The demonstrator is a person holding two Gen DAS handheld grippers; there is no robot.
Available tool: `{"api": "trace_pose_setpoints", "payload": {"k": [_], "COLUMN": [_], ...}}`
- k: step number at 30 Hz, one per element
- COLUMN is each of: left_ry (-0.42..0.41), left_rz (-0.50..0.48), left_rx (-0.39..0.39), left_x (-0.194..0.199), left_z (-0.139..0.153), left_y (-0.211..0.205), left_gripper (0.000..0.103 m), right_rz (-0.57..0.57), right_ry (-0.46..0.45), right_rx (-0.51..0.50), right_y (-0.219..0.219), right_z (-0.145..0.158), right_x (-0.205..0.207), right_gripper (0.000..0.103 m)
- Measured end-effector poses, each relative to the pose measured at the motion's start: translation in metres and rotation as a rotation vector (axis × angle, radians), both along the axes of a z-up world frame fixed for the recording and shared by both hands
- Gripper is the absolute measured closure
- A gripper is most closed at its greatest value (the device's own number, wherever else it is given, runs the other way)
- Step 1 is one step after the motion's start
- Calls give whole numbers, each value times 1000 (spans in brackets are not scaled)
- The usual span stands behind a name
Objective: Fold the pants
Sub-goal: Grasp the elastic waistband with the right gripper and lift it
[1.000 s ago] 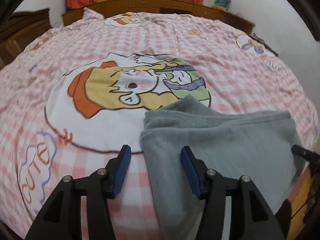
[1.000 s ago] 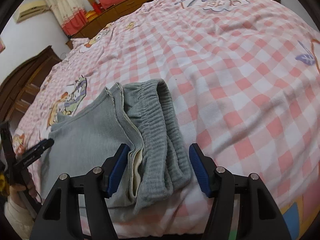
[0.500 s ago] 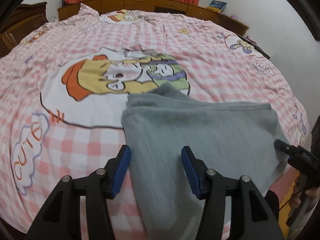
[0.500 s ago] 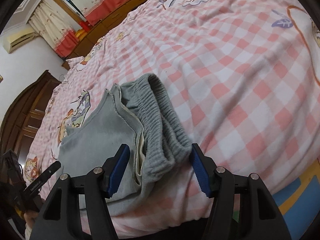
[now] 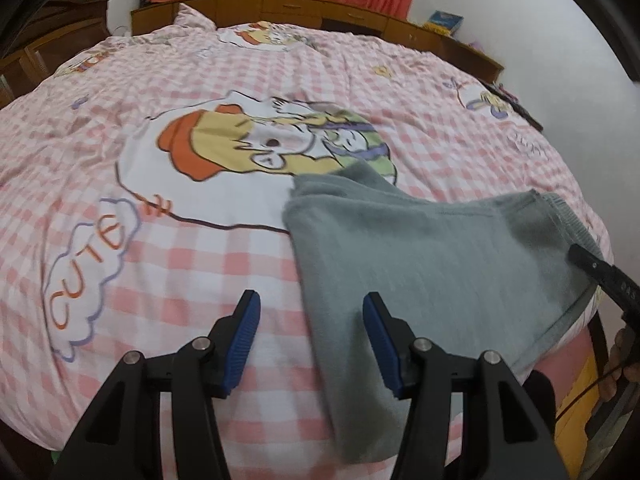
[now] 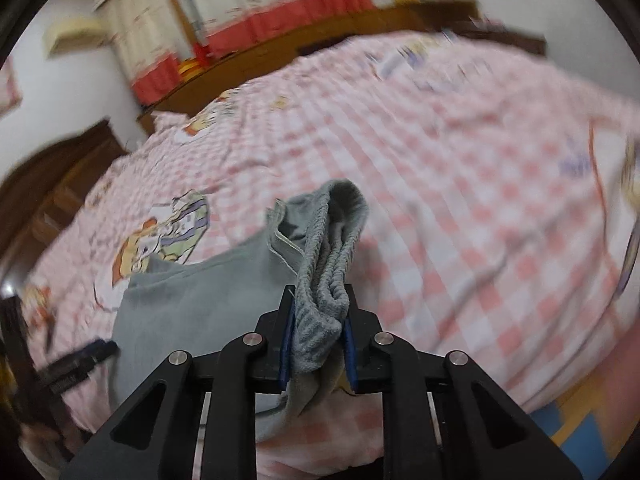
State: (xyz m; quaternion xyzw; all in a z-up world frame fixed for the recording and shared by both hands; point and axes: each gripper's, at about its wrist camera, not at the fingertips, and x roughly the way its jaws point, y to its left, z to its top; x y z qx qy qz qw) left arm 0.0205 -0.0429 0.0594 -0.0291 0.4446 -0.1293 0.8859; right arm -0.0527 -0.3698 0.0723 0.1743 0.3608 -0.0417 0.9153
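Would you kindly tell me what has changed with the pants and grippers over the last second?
The right hand-held gripper is closing its jaws on the ribbed waistband of the grey pants, bunching and lifting it. The left hand-held gripper stays open over the pants' edge; the pants still lie on the checked bedspread.

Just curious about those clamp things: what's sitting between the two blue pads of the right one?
The pants' ribbed waistband, bunched between the right gripper's closing jaws. The right wrist view shows it.

Both wrist views look steeply down, sharing the pants (image 5: 432, 248).
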Motion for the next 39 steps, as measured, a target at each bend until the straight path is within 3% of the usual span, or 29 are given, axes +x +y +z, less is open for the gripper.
{"api": "trace_pose_setpoints", "payload": {"k": [2, 5, 11, 19, 26, 30, 39], "left_ry": [1, 13, 31, 11, 30, 36, 46], "left_rz": [15, 35, 86, 139, 170, 172, 111], "left_rx": [-8, -3, -8, -25, -57, -73, -87], "left_x": [1, 4, 3, -5, -11, -14, -18], "left_z": [2, 2, 1, 4, -5, -9, -14], "left_y": [7, 17, 40, 73, 92, 94, 76], "left_gripper": [47, 47, 47, 47, 46, 46, 46], "right_rz": [44, 117, 260, 417, 494, 446, 184], "right_ry": [-18, -46, -95, -88, -10, 9, 43], "right_rx": [-66, -37, -79, -186, -312, -289, -265], "right_y": [20, 44, 109, 184, 229, 207, 113], "right_z": [14, 29, 46, 39, 7, 4, 16], "right_x": [2, 6, 17, 21, 36, 37, 29], "right_gripper": [83, 83, 84, 84, 84, 84, 79]}}
